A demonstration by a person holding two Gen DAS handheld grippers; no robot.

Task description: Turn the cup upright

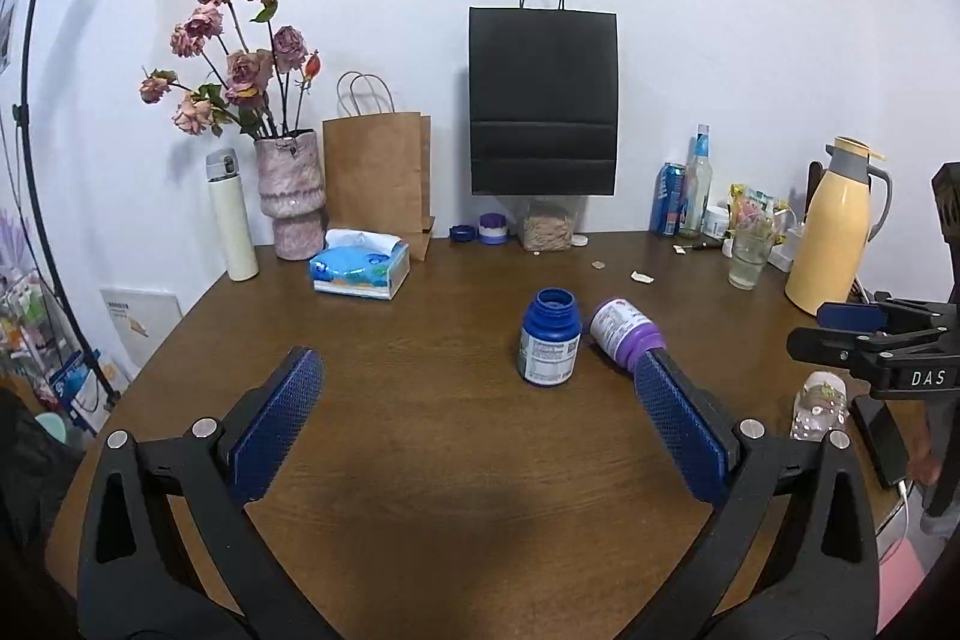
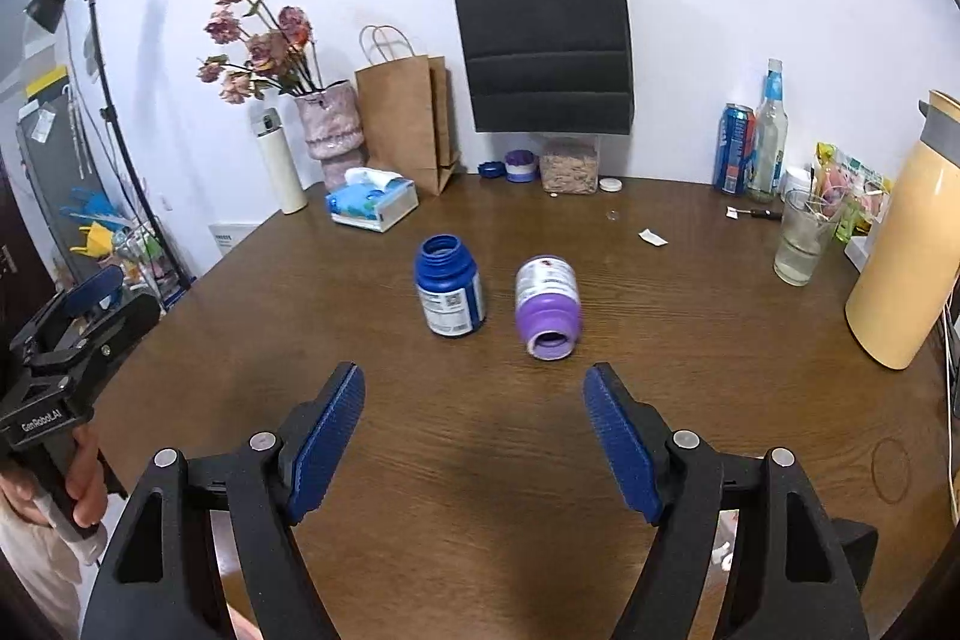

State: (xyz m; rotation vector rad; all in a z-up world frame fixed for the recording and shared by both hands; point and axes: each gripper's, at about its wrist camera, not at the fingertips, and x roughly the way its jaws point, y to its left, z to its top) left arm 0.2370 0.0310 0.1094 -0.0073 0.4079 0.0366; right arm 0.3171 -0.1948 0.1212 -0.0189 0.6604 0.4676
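Observation:
A purple bottle [image 2: 547, 304] lies on its side on the brown table [image 2: 480, 460], its open mouth turned toward me; it shows again as the purple bottle [image 1: 621, 332]. To its left a blue bottle [image 2: 449, 287] stands upright with no cap, also seen as the blue bottle [image 1: 549, 337]. My right gripper [image 2: 474, 388] is open, a short way in front of both bottles, with nothing between its fingers. My left gripper [image 1: 477, 370] is open too, its right fingertip close beside the purple bottle's mouth. The right gripper [image 1: 852, 334] appears at the right edge.
Along the back wall stand a vase of dried flowers [image 1: 288, 196], a white flask [image 1: 231, 214], a tissue box [image 1: 360, 268], a brown bag [image 1: 375, 172], a black bag [image 1: 543, 100] and a jar [image 1: 546, 223]. At the right are a glass [image 2: 801, 238], bottles and a yellow jug [image 2: 900, 244].

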